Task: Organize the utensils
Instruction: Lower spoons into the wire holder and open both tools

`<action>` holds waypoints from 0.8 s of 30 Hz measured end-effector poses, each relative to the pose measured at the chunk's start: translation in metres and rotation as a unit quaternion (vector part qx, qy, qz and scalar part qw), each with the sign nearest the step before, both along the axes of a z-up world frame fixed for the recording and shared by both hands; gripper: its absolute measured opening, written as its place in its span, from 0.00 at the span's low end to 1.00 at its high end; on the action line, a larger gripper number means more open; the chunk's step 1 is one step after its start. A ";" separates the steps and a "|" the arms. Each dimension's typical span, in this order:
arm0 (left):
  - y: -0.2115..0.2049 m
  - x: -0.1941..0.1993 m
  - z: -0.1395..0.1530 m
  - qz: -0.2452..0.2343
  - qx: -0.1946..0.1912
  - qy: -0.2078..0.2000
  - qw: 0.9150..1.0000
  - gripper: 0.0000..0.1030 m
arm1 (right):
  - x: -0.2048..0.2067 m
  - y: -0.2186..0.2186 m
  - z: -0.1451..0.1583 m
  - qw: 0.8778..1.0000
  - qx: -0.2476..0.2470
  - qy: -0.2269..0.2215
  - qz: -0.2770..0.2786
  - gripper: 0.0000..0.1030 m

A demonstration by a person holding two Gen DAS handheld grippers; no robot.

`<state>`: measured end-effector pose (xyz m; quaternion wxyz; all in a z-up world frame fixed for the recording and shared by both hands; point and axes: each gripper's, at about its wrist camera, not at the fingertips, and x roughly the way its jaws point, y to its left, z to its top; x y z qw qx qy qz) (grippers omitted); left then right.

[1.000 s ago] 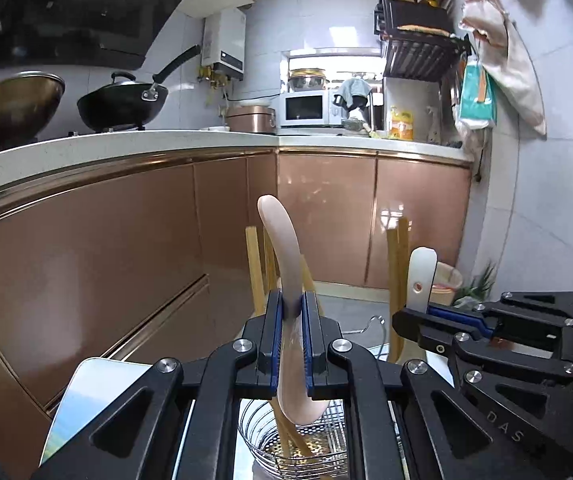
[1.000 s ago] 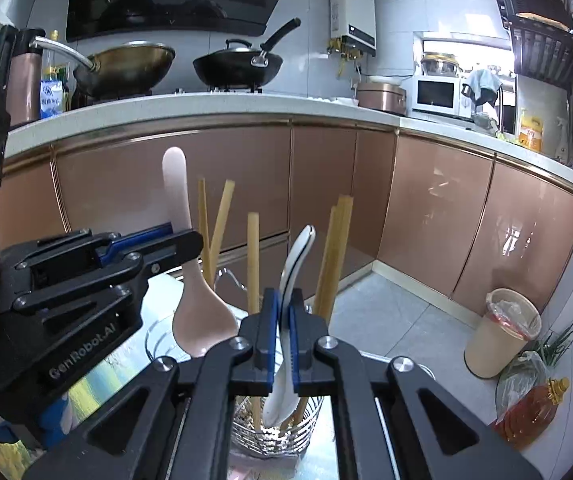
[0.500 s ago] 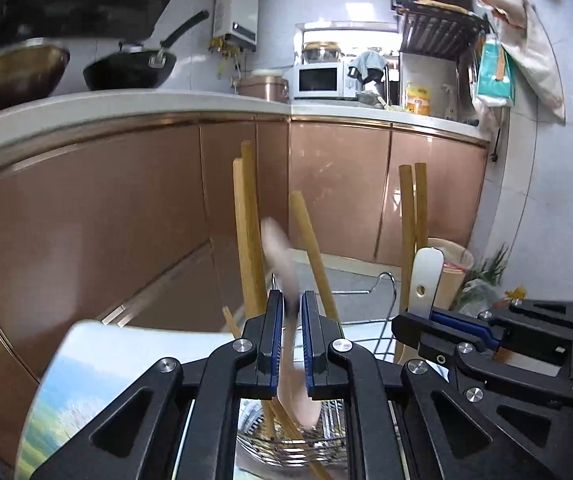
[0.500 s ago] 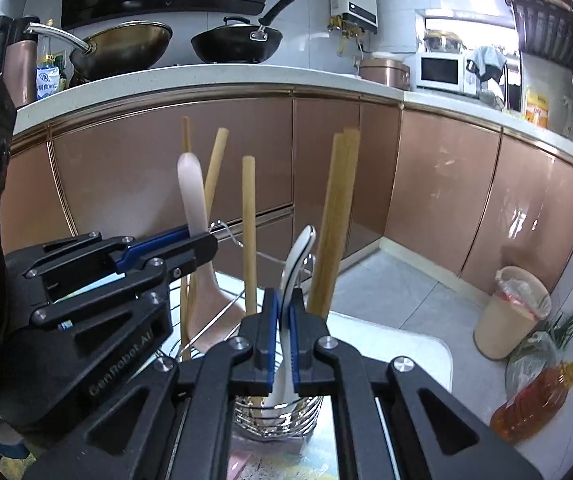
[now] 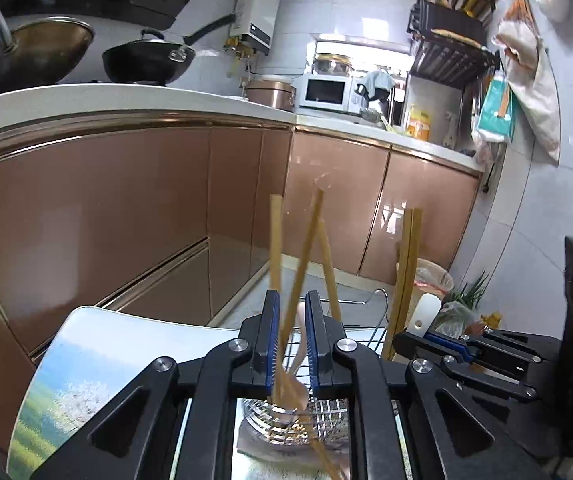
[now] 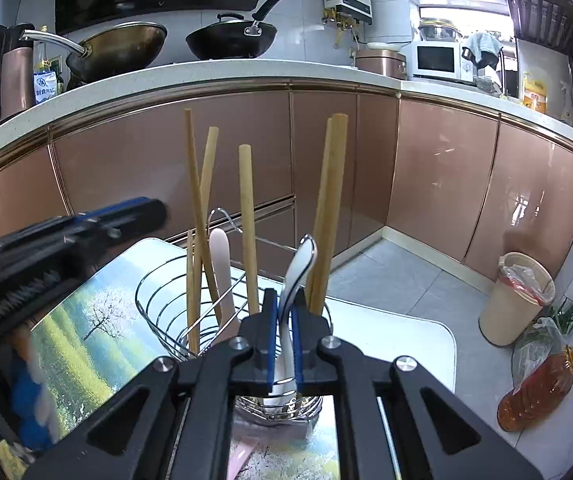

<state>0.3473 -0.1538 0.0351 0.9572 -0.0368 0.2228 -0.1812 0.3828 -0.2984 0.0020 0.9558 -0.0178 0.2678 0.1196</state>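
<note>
Right wrist: gripper [image 6: 283, 336] clamping white spoon [image 6: 294, 276].

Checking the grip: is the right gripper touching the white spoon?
Touching: the right wrist view shows the right gripper with pads pressed on the white spoon.

Both grippers are black angular frames with triangular cut-outs and round silver screws. The left gripper [image 5: 291, 340] and right gripper [image 6: 284, 344] carry blue-edged fingers [image 5: 271, 336]; white lettering marks the left frame.

Motion-blurred left tongs [image 6: 158, 212]; pink spoon [image 6: 222, 276] bowl hidden in wire holder [image 6: 154, 300]
</note>
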 end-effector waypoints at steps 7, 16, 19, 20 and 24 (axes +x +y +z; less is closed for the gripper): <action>0.028 -0.026 0.012 0.004 0.001 0.000 1.000 0.22 | -0.003 0.002 0.010 1.000 -0.002 0.004 -0.004 0.14; 0.049 -0.051 0.017 0.008 0.006 0.010 1.000 0.24 | -0.012 0.005 0.027 1.000 -0.006 -0.003 -0.019 0.24; 0.053 -0.056 0.017 0.011 0.006 0.022 1.000 0.24 | -0.026 0.001 0.040 1.000 0.002 -0.017 -0.024 0.24; 0.055 -0.058 0.016 0.009 0.006 0.029 1.000 0.24 | -0.033 -0.001 0.044 1.000 0.007 -0.018 -0.021 0.24; 0.057 -0.061 0.004 -0.020 -0.006 0.081 0.997 0.23 | -0.051 -0.005 0.043 1.000 0.009 0.008 -0.008 0.24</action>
